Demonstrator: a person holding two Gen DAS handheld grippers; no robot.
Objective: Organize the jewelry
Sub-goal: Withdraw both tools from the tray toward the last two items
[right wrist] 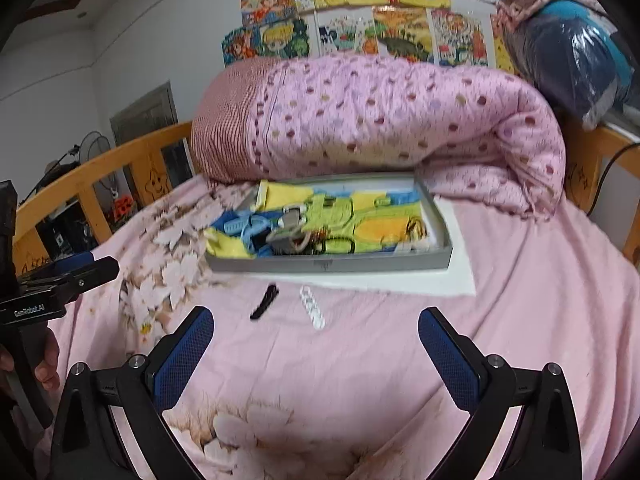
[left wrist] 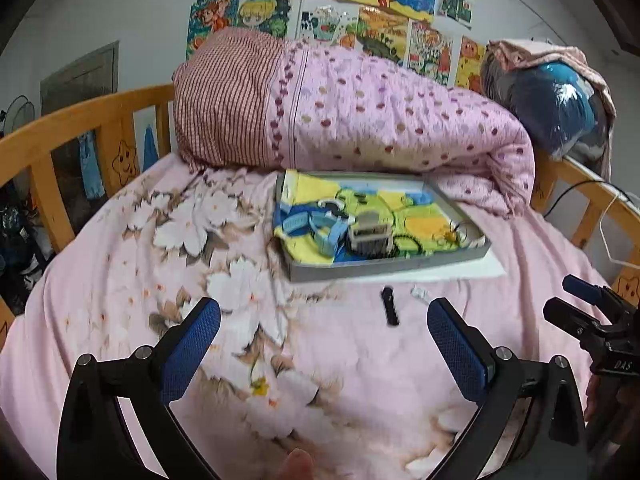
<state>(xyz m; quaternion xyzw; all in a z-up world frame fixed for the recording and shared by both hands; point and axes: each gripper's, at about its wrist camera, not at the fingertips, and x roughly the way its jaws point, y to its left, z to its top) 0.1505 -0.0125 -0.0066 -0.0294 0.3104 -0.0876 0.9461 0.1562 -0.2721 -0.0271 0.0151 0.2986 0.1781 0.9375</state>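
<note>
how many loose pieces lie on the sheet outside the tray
2: a black clip and a white clip, side by side just before the tray. Folds may hide more.

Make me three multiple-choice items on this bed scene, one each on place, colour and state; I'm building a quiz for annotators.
1. Where does the black clip lie?
A. inside the tray
B. on the sheet in front of the tray
C. on the quilt

2. What colour is the watch strap in the grey tray?
A. red
B. light blue
C. black

3. How is the left gripper?
A. open and empty
B. shut on the clip
C. holding the tray

Answers: 1 B, it rests on pink sheet below the tray's front wall. 2 B, the strap looks pale blue. 3 A, fingers spread, nothing between.
</note>
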